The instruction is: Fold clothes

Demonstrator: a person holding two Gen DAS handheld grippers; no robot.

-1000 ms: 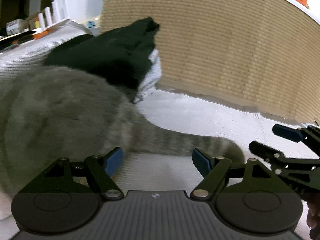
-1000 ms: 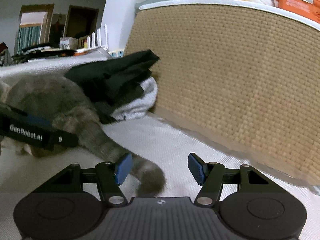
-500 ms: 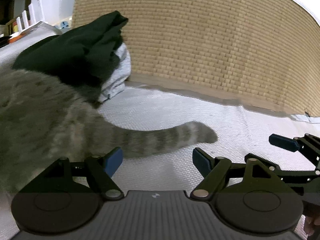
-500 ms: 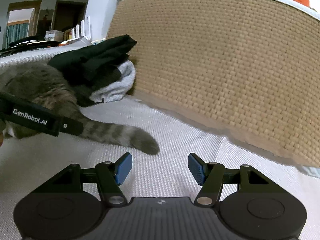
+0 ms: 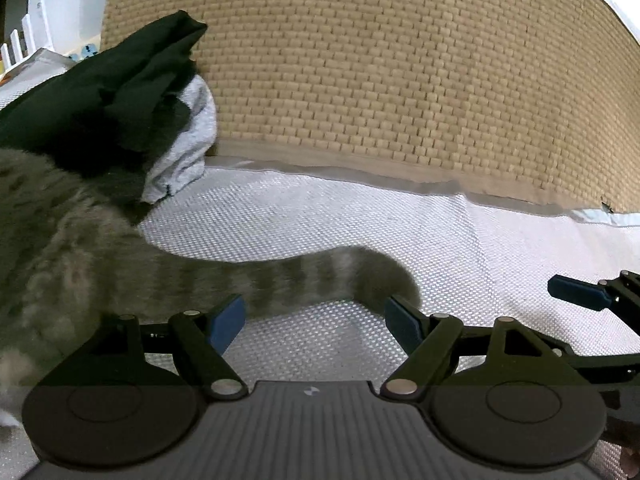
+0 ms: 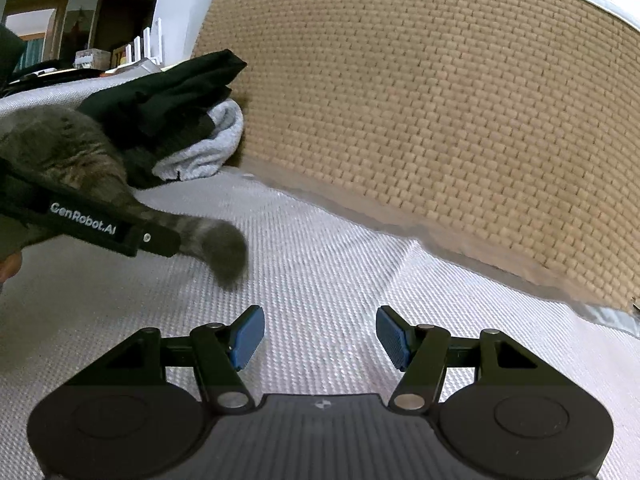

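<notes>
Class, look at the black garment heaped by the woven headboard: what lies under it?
Under the black garment a light grey garment pokes out, resting on the white bed cover. How far it extends beneath is hidden, partly by the cat.

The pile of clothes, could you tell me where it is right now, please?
In both wrist views the pile of clothes lies upper left, on the white bed cover against the woven headboard, just behind the grey cat.
</notes>
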